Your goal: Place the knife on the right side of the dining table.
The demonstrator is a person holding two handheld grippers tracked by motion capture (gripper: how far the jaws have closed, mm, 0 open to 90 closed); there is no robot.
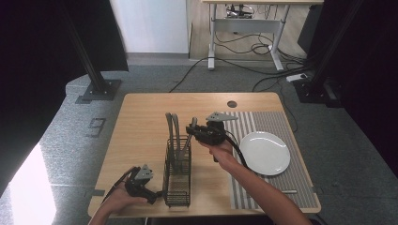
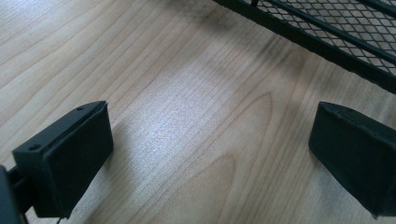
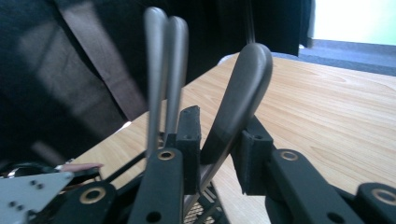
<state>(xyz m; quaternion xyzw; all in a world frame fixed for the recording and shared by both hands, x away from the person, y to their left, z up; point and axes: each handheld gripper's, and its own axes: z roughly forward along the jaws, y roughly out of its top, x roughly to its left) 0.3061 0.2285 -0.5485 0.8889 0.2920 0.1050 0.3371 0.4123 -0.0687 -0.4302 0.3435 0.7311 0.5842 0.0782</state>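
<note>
Above the rack (image 1: 177,174), my right hand-held gripper (image 3: 219,140) pinches a utensil handle (image 3: 240,100) near its top; smooth, stiff metal, light but slippery. Left hand-held gripper (image 2: 210,154) rests spread on the surface (image 2: 187,70).

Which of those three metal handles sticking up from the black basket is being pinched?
The leaning handle, apart from the upright pair, sits between the right gripper pads; the pair stands free beside it.

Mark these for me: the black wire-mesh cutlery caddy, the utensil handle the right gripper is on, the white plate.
Black wire-mesh cutlery caddy (image 1: 177,185): high view, near mesh wall.
Grey metal utensil handle (image 3: 243,88): right gripper view, rounded upper end, between the closed jaws.
Round white plate (image 1: 265,153): high view, bare centre, on the striped mat.
</note>
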